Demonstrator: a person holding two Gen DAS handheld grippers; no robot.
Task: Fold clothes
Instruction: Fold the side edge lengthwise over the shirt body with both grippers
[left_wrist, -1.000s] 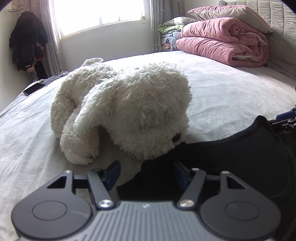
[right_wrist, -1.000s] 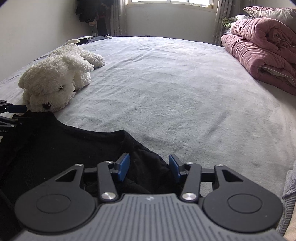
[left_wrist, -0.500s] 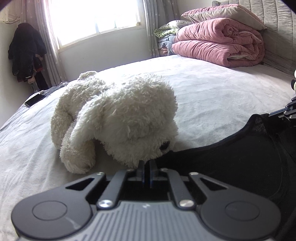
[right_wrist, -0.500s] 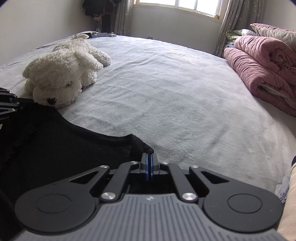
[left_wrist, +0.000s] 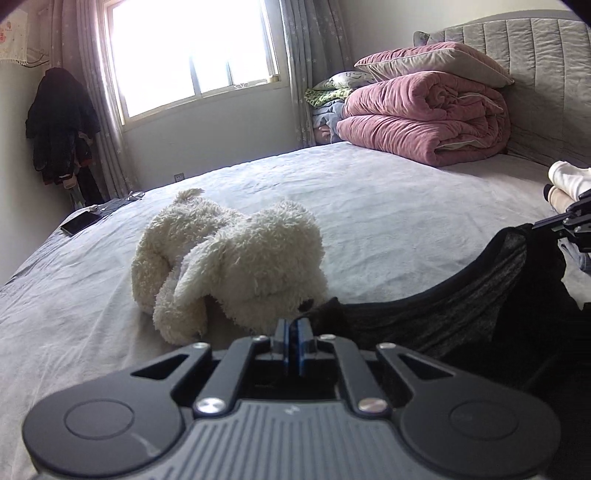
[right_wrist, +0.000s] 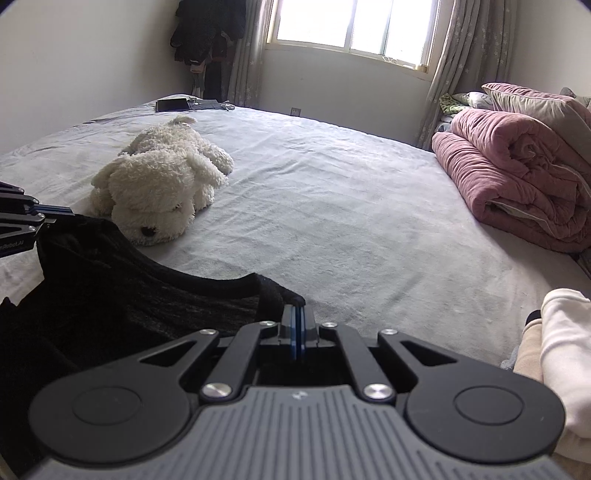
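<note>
I pinched the black top with both the left gripper and right gripper; keeping its edge taut and level seemed wise.

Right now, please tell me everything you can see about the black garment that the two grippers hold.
The black garment is a dark knit, charcoal-flecked on its inner face, with a solid black banded edge. The left gripper and the right gripper are each shut on a corner of that edge, which sags in a curve between them. The cloth hangs below, out of view. It lies near the snout of the white plush dog on the grey bed; whether they touch is unclear.
</note>
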